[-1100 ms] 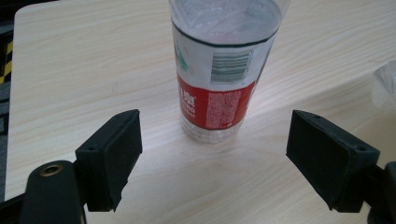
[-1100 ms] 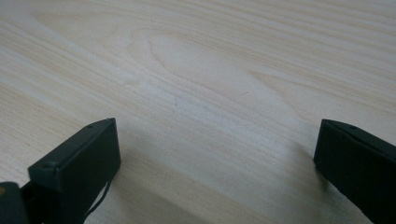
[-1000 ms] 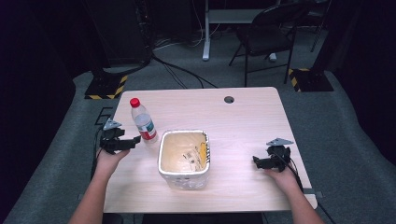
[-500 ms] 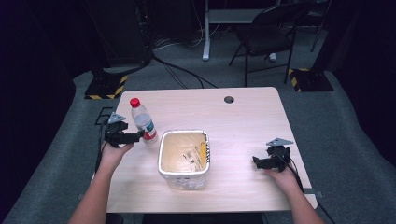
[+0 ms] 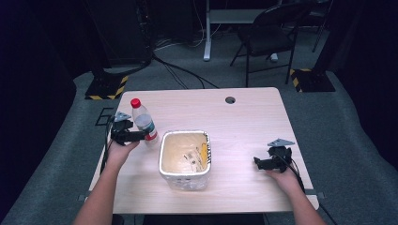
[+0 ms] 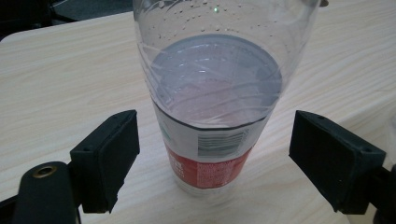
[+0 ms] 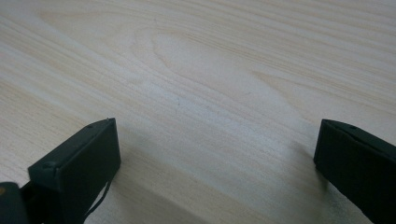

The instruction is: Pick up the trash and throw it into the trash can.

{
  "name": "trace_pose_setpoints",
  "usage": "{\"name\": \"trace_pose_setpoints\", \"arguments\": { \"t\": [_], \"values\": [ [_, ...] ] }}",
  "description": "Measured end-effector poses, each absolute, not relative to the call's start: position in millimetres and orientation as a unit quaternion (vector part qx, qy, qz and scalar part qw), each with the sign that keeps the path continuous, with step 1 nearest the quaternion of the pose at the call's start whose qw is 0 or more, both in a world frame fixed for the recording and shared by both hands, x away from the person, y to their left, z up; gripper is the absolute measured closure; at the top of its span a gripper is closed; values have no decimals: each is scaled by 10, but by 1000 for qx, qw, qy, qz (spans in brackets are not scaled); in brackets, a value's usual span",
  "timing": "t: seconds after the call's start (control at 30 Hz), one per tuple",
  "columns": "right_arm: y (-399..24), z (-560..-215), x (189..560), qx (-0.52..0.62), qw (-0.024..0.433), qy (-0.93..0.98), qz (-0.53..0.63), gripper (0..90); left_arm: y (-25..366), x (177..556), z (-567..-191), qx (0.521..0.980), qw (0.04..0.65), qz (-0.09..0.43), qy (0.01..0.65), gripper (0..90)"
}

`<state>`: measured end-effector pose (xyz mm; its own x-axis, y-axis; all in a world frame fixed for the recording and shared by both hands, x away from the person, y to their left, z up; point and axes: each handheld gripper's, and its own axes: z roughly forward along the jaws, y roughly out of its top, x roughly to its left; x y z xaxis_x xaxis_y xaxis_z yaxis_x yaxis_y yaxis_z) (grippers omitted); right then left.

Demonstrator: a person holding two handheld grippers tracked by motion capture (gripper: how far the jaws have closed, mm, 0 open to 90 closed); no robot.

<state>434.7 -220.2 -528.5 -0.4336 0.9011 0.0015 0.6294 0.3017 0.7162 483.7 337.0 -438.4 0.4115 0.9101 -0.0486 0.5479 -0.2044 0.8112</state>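
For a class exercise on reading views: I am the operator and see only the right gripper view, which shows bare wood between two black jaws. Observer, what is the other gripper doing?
Observer: The left gripper is open, its jaws either side of a water bottle, not touching it.
Operator: Is the bottle upright?
Observer: Yes, it stands on the table, with its red cap on.
Operator: What lies between the two grippers?
Observer: A white tub holding small items, too small to identify.

Bright table (image 5: 253,122) — dark, soft surroundings
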Motion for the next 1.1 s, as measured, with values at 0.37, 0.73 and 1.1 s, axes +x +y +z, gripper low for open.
{"name": "trace_pose_setpoints", "arguments": {
  "t": [0.37,0.73,1.1],
  "values": [
    [-2204,-5285,4347,489,205,781,329,0,3294,4940,-4425,737,394,233,497,156],
    [-2203,-5285,4346,488,205,782,329,0,3238,4966,-4457,734,396,247,493,202],
    [-2203,-5285,4346,488,205,782,329,0,3229,4989,-4478,731,397,249,496,263]
  ]
}}
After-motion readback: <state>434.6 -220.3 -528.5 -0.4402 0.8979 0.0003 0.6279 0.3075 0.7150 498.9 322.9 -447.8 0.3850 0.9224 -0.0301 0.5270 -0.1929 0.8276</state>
